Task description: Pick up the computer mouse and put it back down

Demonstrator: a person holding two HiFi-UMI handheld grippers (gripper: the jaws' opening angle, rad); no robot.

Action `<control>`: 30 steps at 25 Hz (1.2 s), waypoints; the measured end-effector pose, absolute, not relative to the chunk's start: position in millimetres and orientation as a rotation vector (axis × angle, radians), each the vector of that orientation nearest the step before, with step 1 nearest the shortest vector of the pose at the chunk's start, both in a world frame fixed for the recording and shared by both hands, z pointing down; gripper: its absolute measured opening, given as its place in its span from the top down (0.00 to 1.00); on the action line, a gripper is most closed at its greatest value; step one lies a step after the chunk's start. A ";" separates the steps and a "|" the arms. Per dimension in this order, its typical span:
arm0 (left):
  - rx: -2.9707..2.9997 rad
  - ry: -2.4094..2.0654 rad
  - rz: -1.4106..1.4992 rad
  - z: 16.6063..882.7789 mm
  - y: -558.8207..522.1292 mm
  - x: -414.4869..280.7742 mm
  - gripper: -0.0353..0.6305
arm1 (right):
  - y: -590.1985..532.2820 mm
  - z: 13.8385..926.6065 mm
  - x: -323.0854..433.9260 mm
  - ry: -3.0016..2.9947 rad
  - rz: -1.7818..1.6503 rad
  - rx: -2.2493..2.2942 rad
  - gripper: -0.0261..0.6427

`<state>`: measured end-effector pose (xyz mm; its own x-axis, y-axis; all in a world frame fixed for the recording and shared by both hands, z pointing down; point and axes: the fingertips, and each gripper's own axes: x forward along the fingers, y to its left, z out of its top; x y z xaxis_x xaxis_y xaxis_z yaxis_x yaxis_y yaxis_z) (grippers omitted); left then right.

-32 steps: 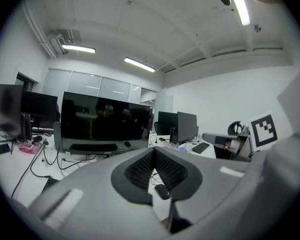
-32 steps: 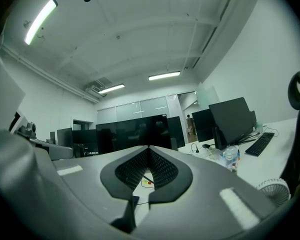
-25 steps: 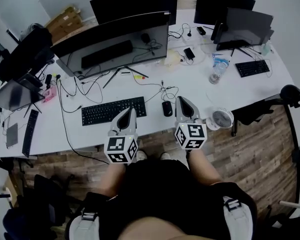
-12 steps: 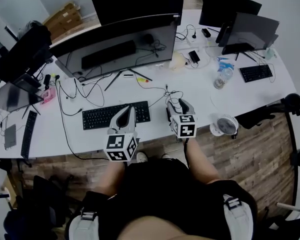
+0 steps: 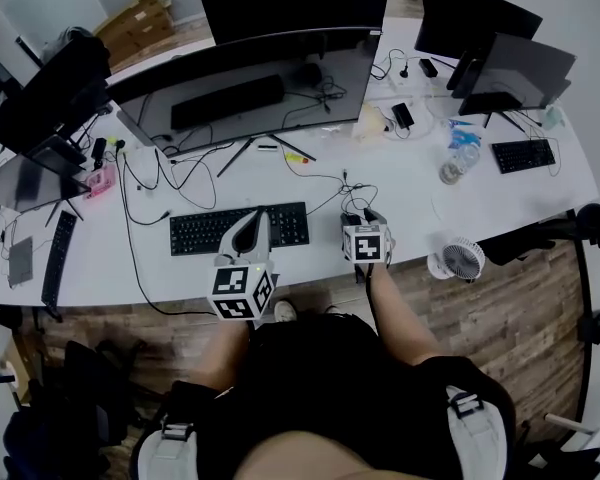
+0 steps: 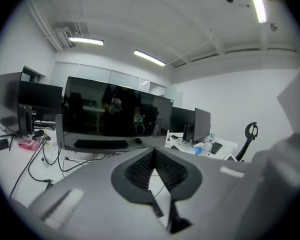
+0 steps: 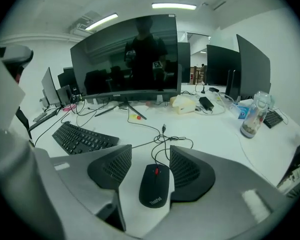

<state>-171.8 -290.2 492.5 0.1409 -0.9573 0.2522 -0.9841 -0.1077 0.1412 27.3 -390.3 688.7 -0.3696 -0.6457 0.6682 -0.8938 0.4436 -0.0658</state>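
Black matte plastic: the computer mouse (image 7: 155,185) lies flat on the white desk (image 7: 215,134), in front of the person and right of the black keyboard (image 7: 82,138).

Orientation: long axis runs away from the person, roughly along the line in which the right gripper (image 7: 150,156) points. The nose faces the big curved monitor (image 7: 125,59) and the rounded tail faces the person. A red scroll wheel (image 7: 156,171) sits on the centre line near the nose; pale lettering is near the tail.

Shape: low smooth oval shell, slightly narrower at the front. A thin black cable (image 7: 162,134) leaves the nose and loops loosely over the desk top.

Right gripper: released. Its jaws have just been opening and now stand wide to either side of the mouse. The left pad is clearly apart from the shell. The right pad is just beside its flank; contact cannot be judged. The pads (image 7: 186,168) are dark with a fine ribbed grid, set in smooth grey housings.

Left gripper (image 6: 153,151): held above the keyboard in the head view, ribbed pads meeting at the tips, nothing between them.
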 end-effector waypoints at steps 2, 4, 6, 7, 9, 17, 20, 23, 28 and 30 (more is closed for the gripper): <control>2.142 -1.892 0.148 494.5 -291.9 -173.7 0.87 | -391.4 705.9 26.7 -2.109 0.584 1.270 0.64; 2.134 -1.895 0.155 496.4 -292.8 -176.1 0.87 | -391.0 722.1 28.0 -2.077 0.598 1.260 0.63; 2.125 -1.898 0.162 498.4 -293.1 -178.9 0.87 | -390.6 734.6 29.1 -2.052 0.606 1.255 0.62; 2.122 -1.899 0.165 499.5 -293.1 -180.3 0.87 | -390.6 739.7 29.7 -2.042 0.606 1.254 0.62; 2.115 -1.901 0.171 501.9 -293.0 -182.5 0.87 | -388.8 754.1 30.1 -2.020 0.622 1.244 0.61; 2.088 -1.929 0.172 505.1 -294.1 -190.4 0.87 | -382.8 790.1 31.1 -1.946 0.702 1.201 0.60; 2.083 -1.931 0.170 505.8 -294.4 -193.3 0.87 | -383.8 793.0 28.5 -1.932 0.693 1.189 0.60; 2.082 -1.927 0.167 506.6 -294.3 -193.7 0.87 | -384.8 795.9 26.1 -1.941 0.615 1.177 0.57; 2.110 -1.910 0.155 504.7 -297.5 -187.5 0.87 | -385.3 801.2 22.3 -1.975 0.571 1.122 0.57; 2.124 -1.902 0.148 502.6 -298.9 -184.3 0.87 | -387.5 801.0 21.5 -1.981 0.562 1.113 0.57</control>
